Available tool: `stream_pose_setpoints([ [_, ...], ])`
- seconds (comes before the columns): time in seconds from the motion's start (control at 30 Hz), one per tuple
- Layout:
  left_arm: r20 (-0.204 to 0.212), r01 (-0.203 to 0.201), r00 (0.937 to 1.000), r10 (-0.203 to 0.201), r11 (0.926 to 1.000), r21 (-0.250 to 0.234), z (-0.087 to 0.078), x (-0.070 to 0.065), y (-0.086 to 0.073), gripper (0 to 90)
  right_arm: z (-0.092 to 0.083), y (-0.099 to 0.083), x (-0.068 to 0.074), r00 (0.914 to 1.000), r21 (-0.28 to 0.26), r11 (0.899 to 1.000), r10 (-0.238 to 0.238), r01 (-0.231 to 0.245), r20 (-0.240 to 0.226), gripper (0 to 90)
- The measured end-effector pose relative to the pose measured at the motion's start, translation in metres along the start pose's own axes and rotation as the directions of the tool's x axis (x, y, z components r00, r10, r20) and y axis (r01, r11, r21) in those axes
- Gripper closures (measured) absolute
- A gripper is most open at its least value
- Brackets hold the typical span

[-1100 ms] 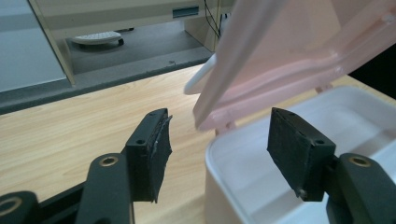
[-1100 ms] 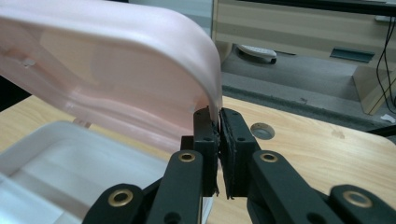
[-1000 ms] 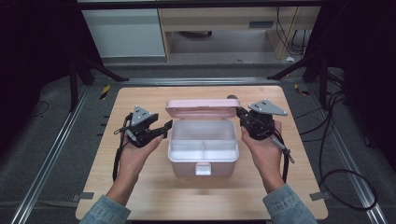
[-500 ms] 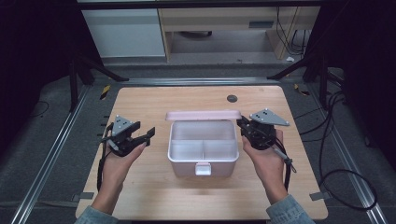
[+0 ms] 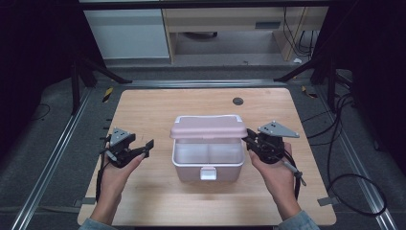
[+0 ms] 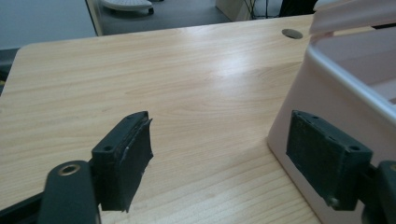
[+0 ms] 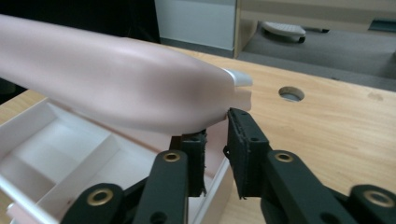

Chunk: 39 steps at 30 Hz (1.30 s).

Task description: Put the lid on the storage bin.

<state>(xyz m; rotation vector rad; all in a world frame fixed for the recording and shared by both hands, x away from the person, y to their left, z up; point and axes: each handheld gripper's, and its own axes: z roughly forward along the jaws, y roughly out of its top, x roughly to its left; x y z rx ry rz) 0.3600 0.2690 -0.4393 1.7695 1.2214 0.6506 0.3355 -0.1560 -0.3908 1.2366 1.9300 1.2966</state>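
figure: near you, your left tongs [image 5: 143, 147] hang spread and empty just left of the box [image 5: 207, 160], having just been opening, clear of its wall so the lid can fall. your right tongs [image 5: 250, 142] sit at the box's right rim under the lid's corner; they have just been opening, and a narrow gap shows with nothing pinched. the pink lid [image 5: 208, 128] tilts half-closed over the divided tray. farther, the surface [image 5: 191, 103] carries a cable hole [image 5: 238, 101]. no writing is legible.
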Motion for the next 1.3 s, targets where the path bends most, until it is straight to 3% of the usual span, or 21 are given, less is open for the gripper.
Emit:
stream_pose_setpoints([
  [0.1, -0.009, 0.006, 0.9999, -0.006, 0.9999, 0.013, 0.001, 0.005, -0.004, 18.6, -0.008, -0.008, -0.001, 1.0000, 0.027, 1.000, 0.001, -0.001, 0.000, 64.3],
  [0.17, -0.031, 0.001, 0.9995, -0.001, 0.9998, 0.018, 0.001, 0.010, -0.005, 16.5, -0.019, -0.017, -0.008, 0.9993, 0.053, 0.999, -0.006, 0.004, 0.038, 59.0],
  [0.33, -0.057, -0.003, 0.9983, 0.005, 0.9995, 0.033, 0.005, 0.017, -0.009, 12.4, -0.030, -0.026, -0.028, 0.9944, 0.033, 0.999, 0.037, -0.040, 0.099, 50.8],
  [0.37, -0.067, -0.004, 0.9977, 0.008, 0.9988, 0.049, 0.008, 0.021, -0.012, 9.6, -0.027, -0.028, -0.038, 0.9919, 0.032, 0.998, 0.046, -0.050, 0.118, 46.6],
  [0.43, -0.074, -0.006, 0.9972, 0.011, 0.9982, 0.060, 0.010, 0.023, -0.015, 8.6, -0.024, -0.029, -0.042, 0.9909, 0.031, 0.998, 0.051, -0.056, 0.124, 44.0],
  [0.53, -0.081, -0.003, 0.9967, 0.010, 0.9962, 0.087, 0.017, 0.030, -0.024, 5.7, -0.011, -0.033, -0.056, 0.9870, 0.033, 0.997, 0.067, -0.072, 0.146, 33.3],
  [0.6, -0.099, -0.008, 0.9949, 0.021, 0.9915, 0.130, 0.024, 0.037, -0.035, 4.7, 0.005, -0.040, -0.070, 0.9809, 0.040, 0.996, 0.068, -0.076, 0.182, 23.1],
  [0.63, -0.099, -0.008, 0.9949, 0.021, 0.9915, 0.130, 0.024, 0.037, -0.035, 4.7, 0.005, -0.040, -0.070, 0.9809, 0.040, 0.996, 0.068, -0.076, 0.182, 23.1],
  [0.7, -0.101, -0.005, 0.9947, 0.022, 0.9853, 0.171, 0.030, 0.043, -0.047, 4.5, 0.022, -0.051, -0.087, 0.9765, 0.079, 0.988, 0.117, -0.133, 0.181, 14.9],
  [0.77, -0.102, 0.000, 0.9946, 0.020, 0.9805, 0.197, 0.035, 0.047, -0.054, 4.5, 0.032, -0.060, -0.095, 0.9749, 0.117, 0.982, 0.128, -0.150, 0.182, 11.2],
  [0.9, -0.108, 0.003, 0.9939, 0.022, 0.9736, 0.228, 0.041, 0.051, -0.062, 4.5, 0.044, -0.075, -0.103, 0.9681, 0.165, 0.975, 0.112, -0.151, 0.224, 11.1],
  [1.0, -0.122, -0.017, 0.9912, 0.050, 0.9676, 0.252, 0.046, 0.052, -0.068, 4.5, 0.057, -0.096, -0.112, 0.9602, 0.223, 0.958, 0.121, -0.179, 0.252, 11.2],
  [1.03, -0.125, -0.027, 0.9903, 0.061, 0.9661, 0.257, 0.047, 0.053, -0.069, 4.5, 0.057, -0.096, -0.112, 0.9602, 0.223, 0.958, 0.121, -0.179, 0.252, 11.2],
  [1.07, -0.127, -0.033, 0.9895, 0.068, 0.9650, 0.260, 0.049, 0.053, -0.071, 4.5, 0.061, -0.106, -0.115, 0.9564, 0.243, 0.950, 0.130, -0.196, 0.261, 11.2],
  [1.3, -0.109, -0.033, 0.9920, 0.064, 0.9650, 0.260, 0.052, 0.054, -0.072, 3.4, 0.067, -0.116, -0.119, 0.9488, 0.270, 0.938, 0.139, -0.218, 0.284, 11.1],
])
